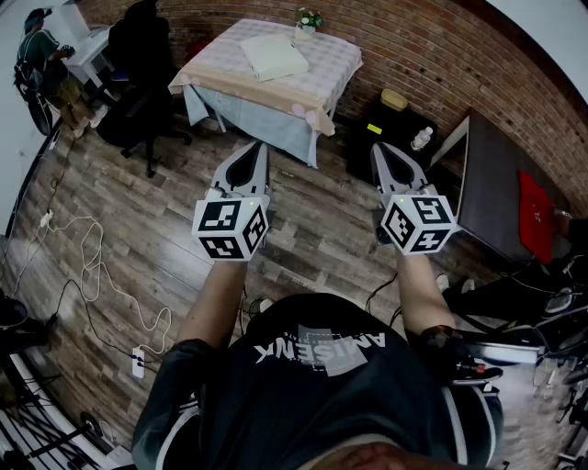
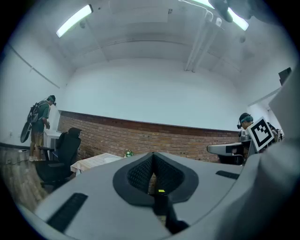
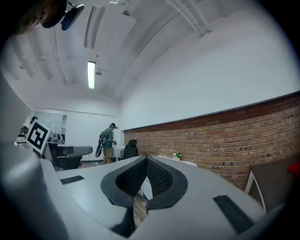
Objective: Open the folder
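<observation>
Two claws, both clenched on nothing: left gripper and right gripper, held level, side by side at mid-frame. One folder, pale and closed, lies flat on the one clothed table at top centre. Its long axis runs roughly up the frame. It sits well beyond both tips, nearer the left's line.

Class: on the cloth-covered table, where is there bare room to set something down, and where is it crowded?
Bare cloth lies left of the folder, toward the side of the table by the black chair, and right of it. The far corner by the flower pot is tight.
</observation>
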Motion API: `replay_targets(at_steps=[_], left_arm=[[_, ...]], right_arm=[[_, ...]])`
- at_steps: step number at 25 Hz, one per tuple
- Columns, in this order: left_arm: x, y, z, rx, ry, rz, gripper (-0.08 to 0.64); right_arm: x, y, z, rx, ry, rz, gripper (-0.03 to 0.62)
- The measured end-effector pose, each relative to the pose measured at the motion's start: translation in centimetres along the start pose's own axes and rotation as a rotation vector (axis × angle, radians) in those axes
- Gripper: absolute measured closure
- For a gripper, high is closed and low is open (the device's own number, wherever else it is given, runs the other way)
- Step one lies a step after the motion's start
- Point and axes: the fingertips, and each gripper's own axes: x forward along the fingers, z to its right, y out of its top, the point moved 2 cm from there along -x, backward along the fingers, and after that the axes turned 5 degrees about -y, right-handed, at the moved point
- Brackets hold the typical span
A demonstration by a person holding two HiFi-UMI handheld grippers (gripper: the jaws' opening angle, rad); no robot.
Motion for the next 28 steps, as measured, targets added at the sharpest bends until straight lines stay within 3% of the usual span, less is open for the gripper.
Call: replay_targets(at_steps=[16,28], left_arm=[[-1.5,0.0,-2.1,-0.008,0.011,-0.012,0.548],[-2.5,-1.1,-7.9,-0.027,0.014,-0.006,0.548]], right_arm=[[0.2,0.4,-2.3,0.006,-0.004,0.005,0.552],[3.2,-0.2,-6.0,-0.008,-0.041,0.002,0.552]])
